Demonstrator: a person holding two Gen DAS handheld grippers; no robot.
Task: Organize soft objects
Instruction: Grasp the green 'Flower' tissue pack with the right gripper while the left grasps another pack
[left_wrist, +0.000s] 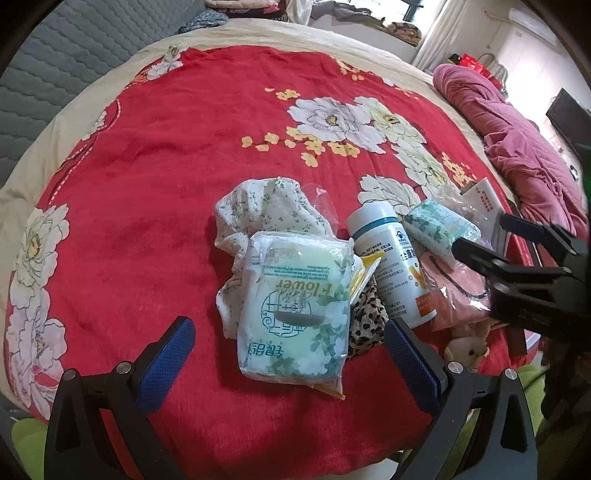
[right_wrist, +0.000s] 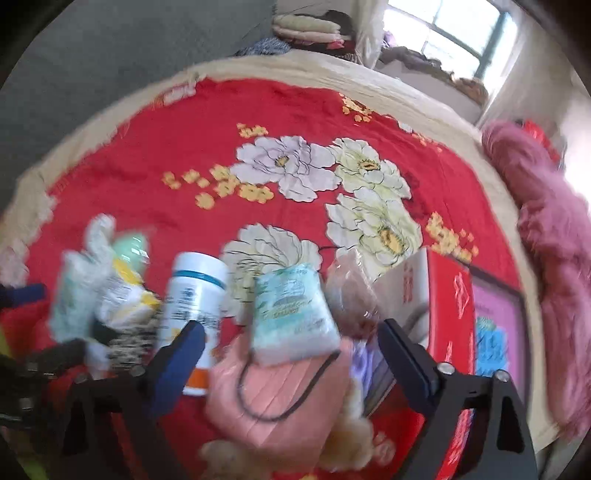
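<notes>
Blue-padded jaws of the left gripper (left_wrist: 290, 363) are held wide, empty, either side of the large tissue pack (left_wrist: 295, 310) on the bed (left_wrist: 147, 184). Right gripper (right_wrist: 291, 350) jaws are likewise seen wide, framing the small tissue pack (right_wrist: 293, 314) lying on a pink pouch (right_wrist: 280, 402). Both packs are judged light, compressible and slippery in film; a grip across the short flanks is advised.
</notes>
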